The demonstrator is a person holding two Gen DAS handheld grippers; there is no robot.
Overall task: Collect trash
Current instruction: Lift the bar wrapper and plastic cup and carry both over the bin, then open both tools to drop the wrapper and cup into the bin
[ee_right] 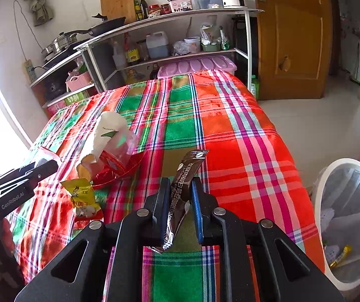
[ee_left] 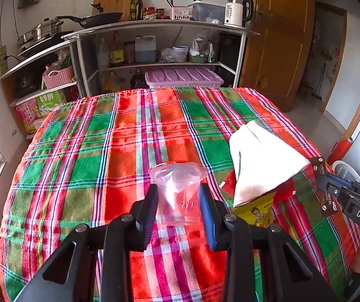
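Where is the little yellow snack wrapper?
In the right wrist view, the crumpled yellow snack wrapper lies on the plaid tablecloth, left of the right gripper and just below the red packaging.

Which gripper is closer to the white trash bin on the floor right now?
Right. The right gripper, holding the brown coffee sachet, is at the table edge beside the white trash bin. The left gripper, holding the clear plastic cup, is farther over the table.

"DAS" in white on right gripper [ee_left: 324,185] body, seen from left wrist. "GenRobot.AI" on left gripper [ee_right: 41,167] body, seen from right wrist. "55°" on white kettle [ee_left: 235,11]. Chinese print plus "Coffee" on brown sachet [ee_left: 327,196]; remainder too small to read.
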